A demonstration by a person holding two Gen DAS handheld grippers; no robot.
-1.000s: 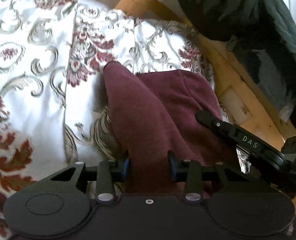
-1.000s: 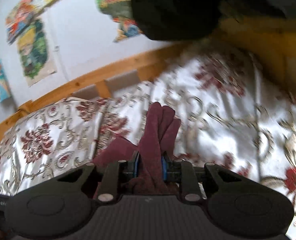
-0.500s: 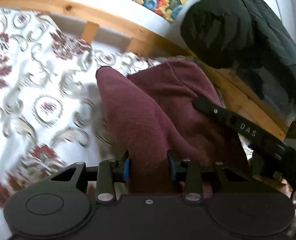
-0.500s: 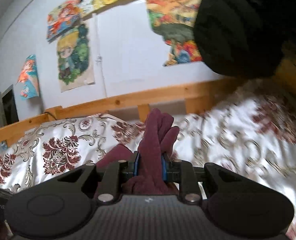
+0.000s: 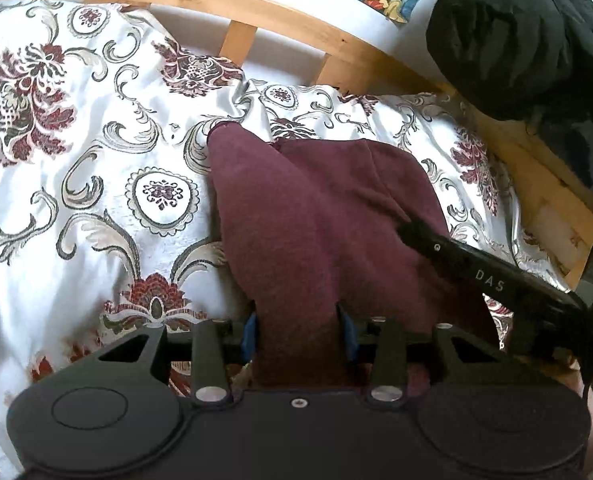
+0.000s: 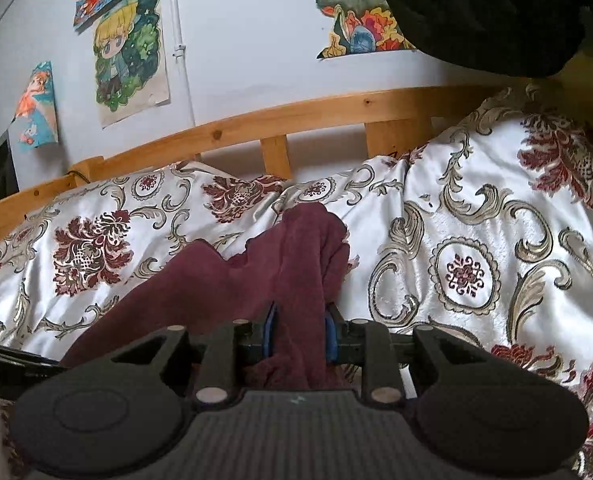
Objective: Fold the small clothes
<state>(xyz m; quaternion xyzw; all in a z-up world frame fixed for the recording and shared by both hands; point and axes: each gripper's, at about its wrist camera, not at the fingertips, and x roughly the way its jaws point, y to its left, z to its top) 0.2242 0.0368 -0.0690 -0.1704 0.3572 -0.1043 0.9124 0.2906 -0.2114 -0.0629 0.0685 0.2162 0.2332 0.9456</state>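
1. Left wrist view is showing your left gripper (image 5: 298, 326) nearest the lens, its matte black plastic frame filling the bottom edge. Its jaws are opening, yet the blue pads are still pinching a thick fold of the maroon garment (image 5: 320, 220) between them.
2. Beyond the pads, that garment is lying in soft, fuzzy, knit-like folds on the bedspread (image 5: 96, 184), rounded at its far end.
3. You are seeing your right gripper's black arm crossing the cloth from the right in this view, with pale letters printed on it.
4. Farther off, the satiny white bedspread with dark red flowers and grey-gold scrolls is wrinkling toward the pine bed rail (image 5: 256, 12), and a puffy dark jacket (image 5: 528, 40) is hanging at the upper right.
5. Right wrist view is showing your right gripper (image 6: 298, 334) with a ribbed grey body. Its jaws are opening too, while the blue pads are still pressing a narrow bunched strip of the same garment (image 6: 296, 264).
6. Only this view is giving you the garment's other end, standing up in a crumpled ridge, with the rest trailing low to the left.
7. Only here are the cartoon posters (image 6: 130, 52) fully showing, taped on the pale wall behind the rail; the left view is catching just a corner of one.
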